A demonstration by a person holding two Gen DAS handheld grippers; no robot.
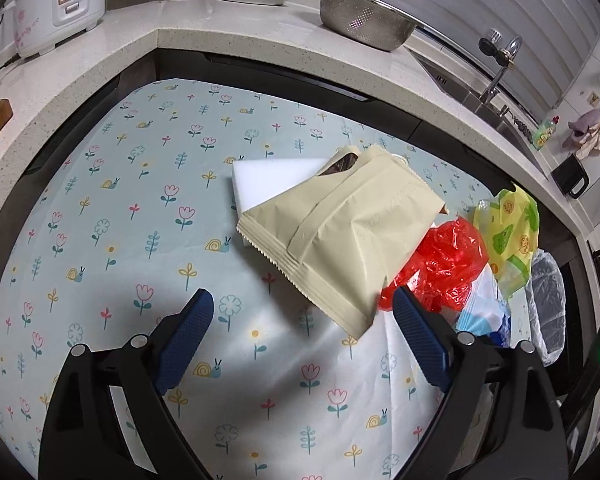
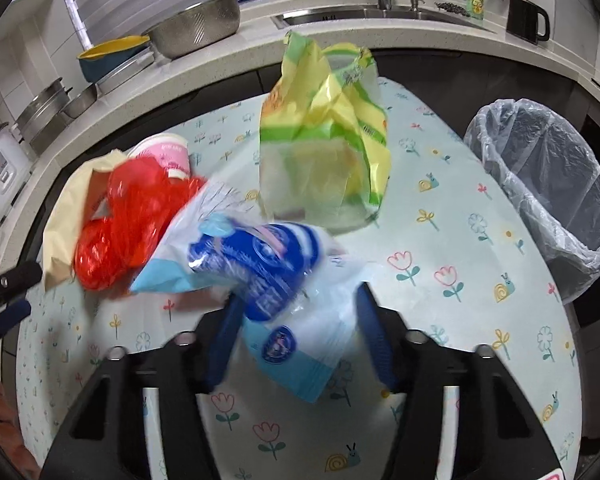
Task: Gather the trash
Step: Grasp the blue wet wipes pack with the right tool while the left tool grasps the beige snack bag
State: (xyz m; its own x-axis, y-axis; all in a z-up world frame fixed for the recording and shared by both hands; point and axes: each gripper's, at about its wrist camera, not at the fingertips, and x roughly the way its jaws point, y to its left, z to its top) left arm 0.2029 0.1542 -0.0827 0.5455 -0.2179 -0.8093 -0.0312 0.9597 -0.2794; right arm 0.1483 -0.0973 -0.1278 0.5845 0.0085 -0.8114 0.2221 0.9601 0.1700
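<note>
Trash lies on a floral tablecloth. A beige paper bag rests on a white foam block, with a red plastic bag, a yellow-green wrapper and a blue-white wrapper to its right. My left gripper is open just in front of the beige bag's corner. In the right wrist view my right gripper is open, its jaws either side of the blue-white wrapper. The red bag, a pink cup and the yellow-green wrapper lie beyond.
A bin lined with clear plastic stands at the table's right edge. A kitchen counter curves behind with a rice cooker, a metal colander and a sink. My left gripper shows at the left edge.
</note>
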